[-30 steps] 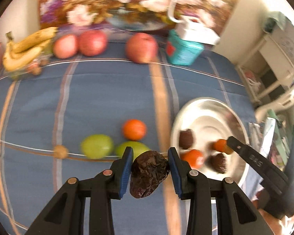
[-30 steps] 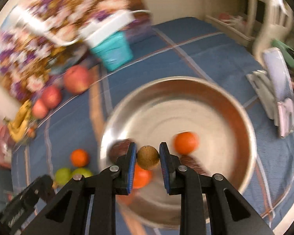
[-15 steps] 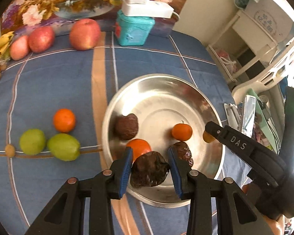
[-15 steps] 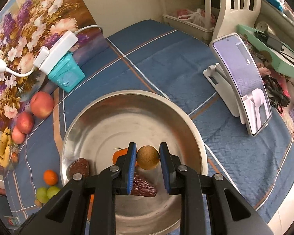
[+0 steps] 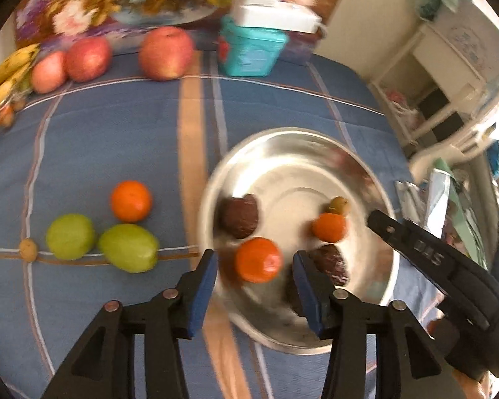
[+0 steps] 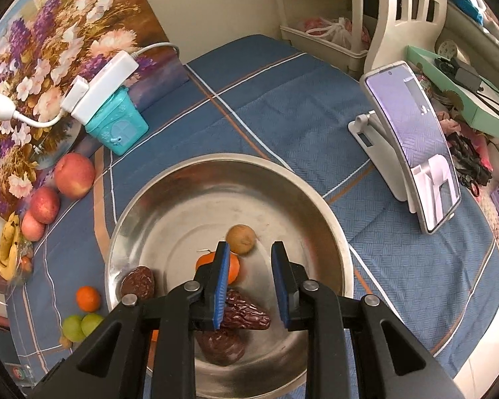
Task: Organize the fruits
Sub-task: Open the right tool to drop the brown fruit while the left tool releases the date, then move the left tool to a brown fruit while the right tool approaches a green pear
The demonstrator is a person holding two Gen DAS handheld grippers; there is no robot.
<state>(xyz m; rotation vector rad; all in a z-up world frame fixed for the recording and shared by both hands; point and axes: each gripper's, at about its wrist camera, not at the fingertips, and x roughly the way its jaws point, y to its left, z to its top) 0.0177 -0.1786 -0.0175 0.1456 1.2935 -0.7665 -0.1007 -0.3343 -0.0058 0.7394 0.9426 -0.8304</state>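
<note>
The steel bowl (image 5: 282,133) (image 6: 233,158) holds two oranges (image 5: 257,259) (image 5: 329,227), several dark wrinkled fruits and a small brown round fruit (image 6: 240,239) (image 5: 337,204). My left gripper (image 5: 254,257) hovers over the bowl's near rim. Its jaws are opening, nothing is between the pads, and a dark wrinkled fruit (image 6: 221,345) lies just under it. My right gripper (image 6: 249,246) stands over the bowl with a narrow empty gap, the brown round fruit resting just past its tips. Outside the bowl on the left lie an orange (image 5: 130,200), two green fruits (image 5: 70,241) (image 5: 128,247) and a small brown fruit (image 5: 28,249).
Three apples (image 5: 166,53) and bananas (image 5: 3,73) line the far edge of the blue cloth before a flower picture. A teal box (image 5: 249,50) with a white power strip on top stands beside them. A phone on a stand (image 6: 412,153) rises right of the bowl.
My left gripper's jaws have spread and the dark wrinkled fruit has dropped into the bowl. The brown round fruit has left my right gripper and lies in the bowl.
</note>
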